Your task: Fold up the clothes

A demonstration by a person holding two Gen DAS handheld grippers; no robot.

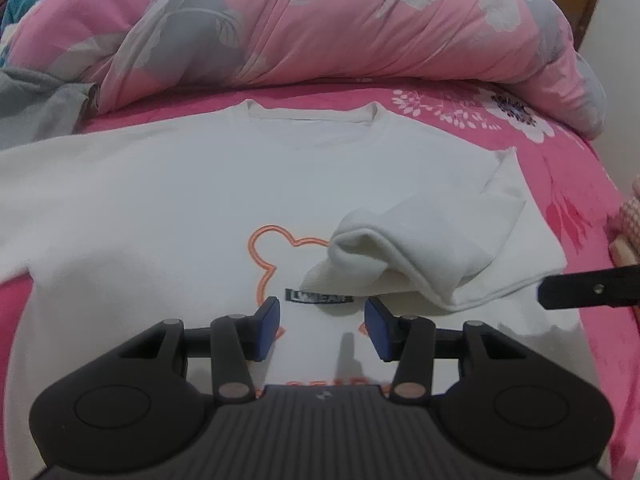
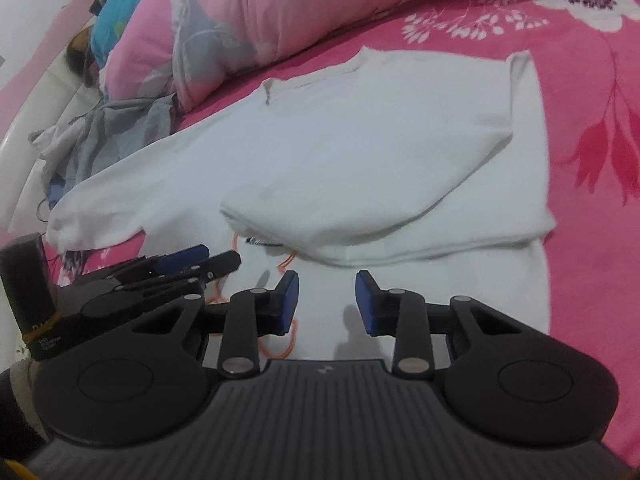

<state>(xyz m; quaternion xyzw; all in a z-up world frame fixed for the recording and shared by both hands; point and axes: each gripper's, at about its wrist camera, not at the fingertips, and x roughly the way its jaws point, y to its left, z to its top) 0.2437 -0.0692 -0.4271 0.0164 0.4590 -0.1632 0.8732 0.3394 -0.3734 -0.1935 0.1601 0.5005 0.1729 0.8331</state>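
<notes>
A bed (image 1: 460, 92) with a bright pink flowered sheet fills both views, and a bulky pink and grey quilt (image 1: 340, 20) is heaped along its far side, from about ten o'clock to two o'clock in the left wrist view. A crumpled grey garment (image 1: 36, 104) lies at nine o'clock beside the quilt, and a patch of blue cloth (image 2: 116, 20) shows beyond the quilt in the right wrist view. The white sweatshirt (image 1: 168, 200) is spread face up across the middle of the bed, neckline toward the quilt at twelve o'clock, with an orange bear outline (image 1: 268, 256) and a small black label (image 1: 319, 295) on its chest. One sleeve (image 1: 404, 252) is folded in over the chest from three o'clock, its cuff lying over part of the bear outline, just above the label. The other sleeve (image 2: 100, 200) stretches out flat toward nine o'clock. The left tongs (image 1: 320, 326) hover over the chest at six o'clock, their blue pads standing partly apart with nothing between them; the folded cuff lies just beyond the tips. The right tongs (image 2: 326, 304) hang over the lower part of the sweatshirt, also partly apart and empty, the folded sleeve just ahead of them. In the right wrist view the left tongs appear at nine o'clock, close beside the right ones.
</notes>
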